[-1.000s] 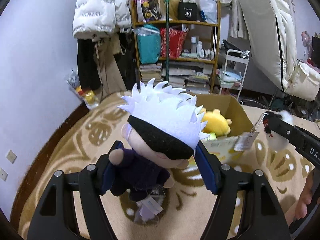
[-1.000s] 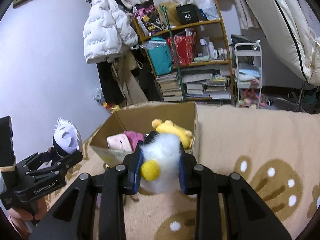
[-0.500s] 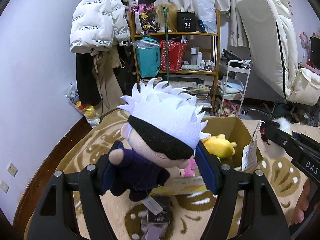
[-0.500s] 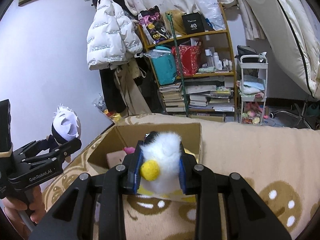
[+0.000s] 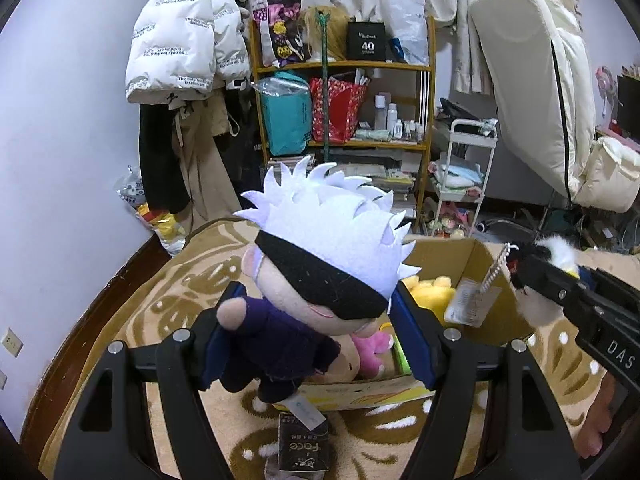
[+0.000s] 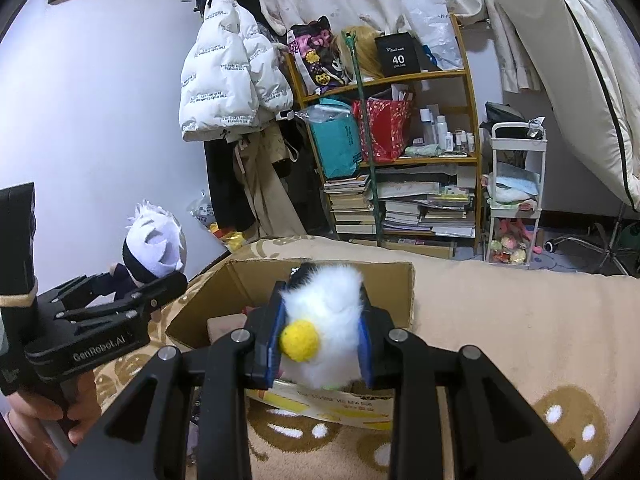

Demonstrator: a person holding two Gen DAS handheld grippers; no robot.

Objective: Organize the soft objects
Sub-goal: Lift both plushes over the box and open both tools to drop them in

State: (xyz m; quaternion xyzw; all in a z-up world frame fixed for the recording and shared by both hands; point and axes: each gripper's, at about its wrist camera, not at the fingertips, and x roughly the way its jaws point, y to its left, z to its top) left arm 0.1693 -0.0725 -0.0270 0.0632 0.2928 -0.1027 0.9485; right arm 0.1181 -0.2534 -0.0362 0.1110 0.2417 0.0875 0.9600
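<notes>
Tools [image 5: 316, 332] [image 6: 320, 332] tilt down, clamping plushes over box [image 6: 396, 280].

My left gripper [image 5: 316, 336] clamps the white-haired doll [image 5: 316, 264] by its dark body, near the cardboard box [image 5: 452, 248], where a yellow plush [image 5: 430, 290] and pink plush [image 5: 370, 350] lie. At right, my right gripper [image 5: 560, 280] grips a fluffy white toy [image 5: 558, 246].

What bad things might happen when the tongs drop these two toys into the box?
1. The white-haired doll hangs near the cardboard box's front edge, so it might land on the rug instead.
2. Its tag dangles low and might snag that edge.
3. The fluffy white plush in the right tongs would land on the yellow toy and pink toy, and might roll out.
</notes>
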